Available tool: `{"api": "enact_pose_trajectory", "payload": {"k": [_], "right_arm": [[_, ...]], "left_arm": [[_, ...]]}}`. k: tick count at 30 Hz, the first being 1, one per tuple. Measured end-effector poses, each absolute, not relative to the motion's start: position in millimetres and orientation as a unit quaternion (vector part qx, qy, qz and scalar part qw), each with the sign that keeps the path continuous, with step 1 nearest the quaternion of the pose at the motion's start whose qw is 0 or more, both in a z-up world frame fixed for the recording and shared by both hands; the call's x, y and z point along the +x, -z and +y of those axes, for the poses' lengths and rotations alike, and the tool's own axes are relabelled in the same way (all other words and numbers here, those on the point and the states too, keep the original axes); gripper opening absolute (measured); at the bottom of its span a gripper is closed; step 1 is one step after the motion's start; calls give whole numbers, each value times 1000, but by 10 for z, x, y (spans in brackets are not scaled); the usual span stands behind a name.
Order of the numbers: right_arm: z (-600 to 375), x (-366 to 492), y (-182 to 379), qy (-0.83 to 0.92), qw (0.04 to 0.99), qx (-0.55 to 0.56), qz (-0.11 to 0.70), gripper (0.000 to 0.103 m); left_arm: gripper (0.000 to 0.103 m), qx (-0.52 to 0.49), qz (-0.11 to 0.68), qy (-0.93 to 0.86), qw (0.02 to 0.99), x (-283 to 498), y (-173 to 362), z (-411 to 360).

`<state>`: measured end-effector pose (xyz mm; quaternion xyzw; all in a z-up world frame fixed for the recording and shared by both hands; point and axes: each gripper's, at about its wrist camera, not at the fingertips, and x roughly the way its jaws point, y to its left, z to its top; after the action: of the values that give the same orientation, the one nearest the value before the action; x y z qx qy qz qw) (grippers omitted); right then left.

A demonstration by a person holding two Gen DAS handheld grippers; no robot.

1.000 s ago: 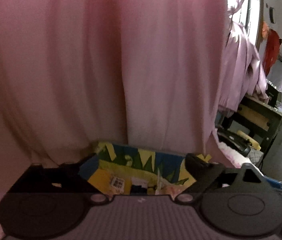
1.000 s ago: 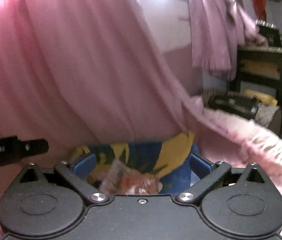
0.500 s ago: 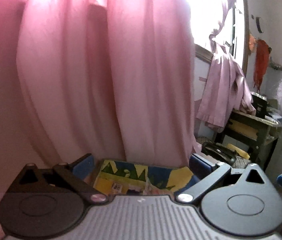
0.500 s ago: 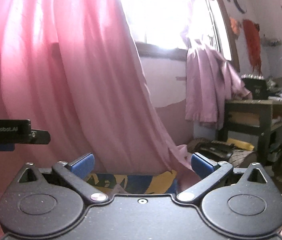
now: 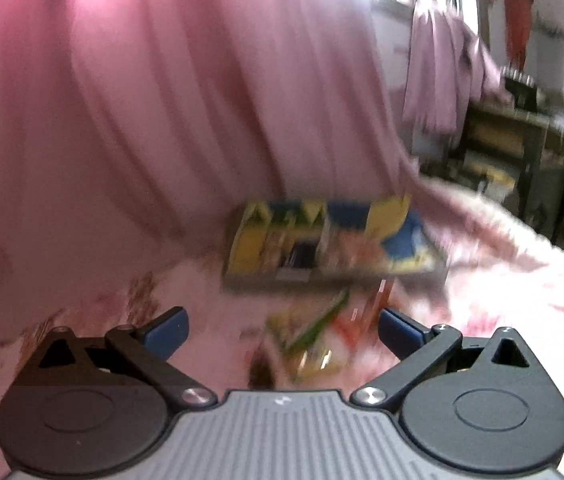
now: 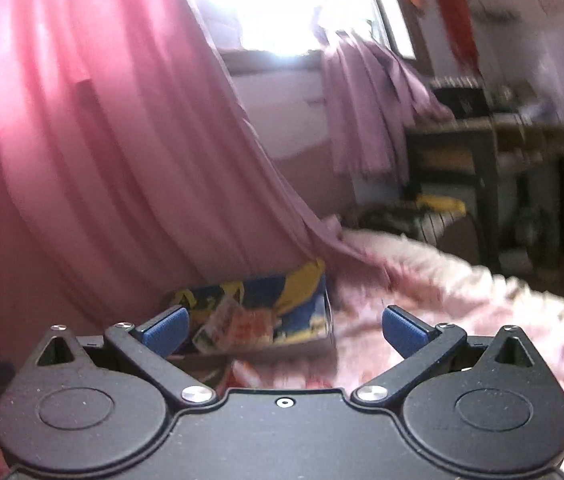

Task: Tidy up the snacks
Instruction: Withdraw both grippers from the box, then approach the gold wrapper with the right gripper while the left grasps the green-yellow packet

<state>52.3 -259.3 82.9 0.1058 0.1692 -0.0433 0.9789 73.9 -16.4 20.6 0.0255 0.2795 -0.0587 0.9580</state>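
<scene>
Your left gripper (image 5: 280, 332), fingers wide and empty, is nearest: snack packets (image 5: 314, 340) lie just ahead, box (image 5: 322, 240) beyond.

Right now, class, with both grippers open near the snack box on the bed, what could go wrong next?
1. Loose snack packets lie on soft pink bedding; the left gripper could pinch fabric along with a packet.
2. The box sits against the hanging curtain, which could snag the right gripper.
</scene>
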Motion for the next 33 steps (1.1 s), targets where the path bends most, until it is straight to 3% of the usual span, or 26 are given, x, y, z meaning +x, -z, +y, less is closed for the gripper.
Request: {"api": "enact_pose_trajectory", "payload": {"k": [9, 17, 23, 33], "right_arm": [[-2690, 502, -575, 85, 950, 141, 267, 103], [-2630, 715, -252, 70, 909, 152, 381, 103], [-2565, 924, -71, 33, 884, 146, 444, 103], [-2410, 1483, 220, 10, 881, 11, 473, 102]], "left_arm": [[103, 46, 355, 79, 931, 556, -12, -72], [103, 4, 426, 105, 899, 787, 165, 84], [103, 37, 448, 119, 885, 981, 324, -12], [103, 43, 442, 148, 884, 1418, 523, -43]]}}
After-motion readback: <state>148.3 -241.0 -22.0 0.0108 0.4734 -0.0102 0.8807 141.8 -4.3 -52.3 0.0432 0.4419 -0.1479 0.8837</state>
